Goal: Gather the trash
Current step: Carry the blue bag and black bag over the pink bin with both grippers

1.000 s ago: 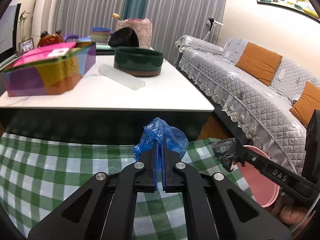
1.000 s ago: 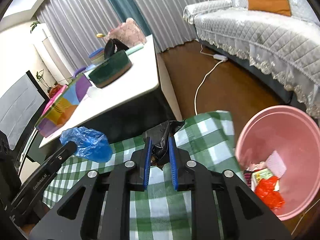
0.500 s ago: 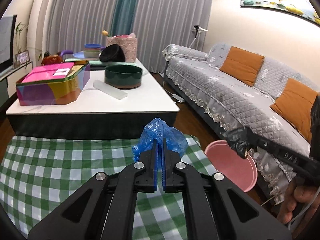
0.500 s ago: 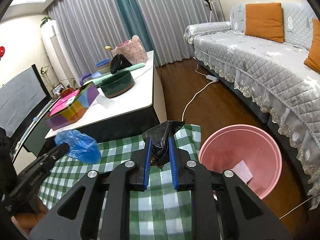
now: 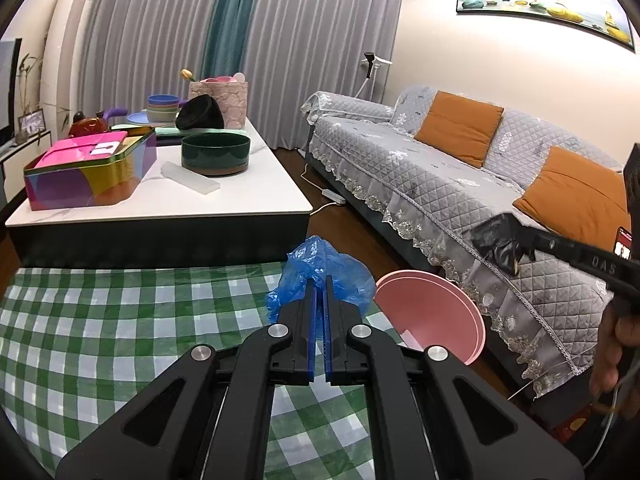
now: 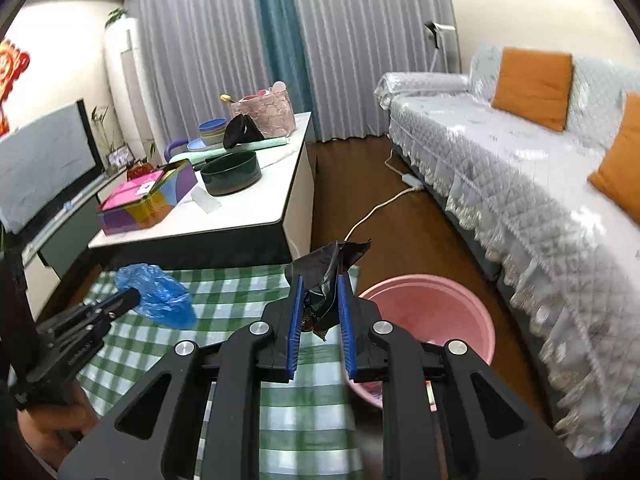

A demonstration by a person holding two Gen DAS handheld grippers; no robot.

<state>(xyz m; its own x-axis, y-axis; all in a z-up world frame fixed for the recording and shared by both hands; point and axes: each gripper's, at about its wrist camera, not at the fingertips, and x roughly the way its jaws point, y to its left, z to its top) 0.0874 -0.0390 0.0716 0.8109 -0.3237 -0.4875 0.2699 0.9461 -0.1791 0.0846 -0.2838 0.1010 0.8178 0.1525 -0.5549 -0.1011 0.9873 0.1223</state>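
Two grippers, one scrap each — the left gripper [image 5: 319, 280] pinches a blue plastic bag [image 5: 320, 268], the right gripper [image 6: 322, 280] a black wrapper [image 6: 326, 276]. One pink bin [image 6: 432, 312] stands at right — contents unclear.

Blue plastic bag [image 5: 320, 268]: thin, crumpled, translucent, bunched into a loose ball; pinched at its near edge between the closed blue pads of the left hand-held gripper [image 5: 319, 292], held above the green checked cloth.

Black plastic scrap [image 6: 326, 276]: glossy, crumpled, upright, clamped in the right hand-held gripper [image 6: 320, 300].

Pink bin [image 6: 448, 308]: round, open-topped, on the floor just right of the cloth.
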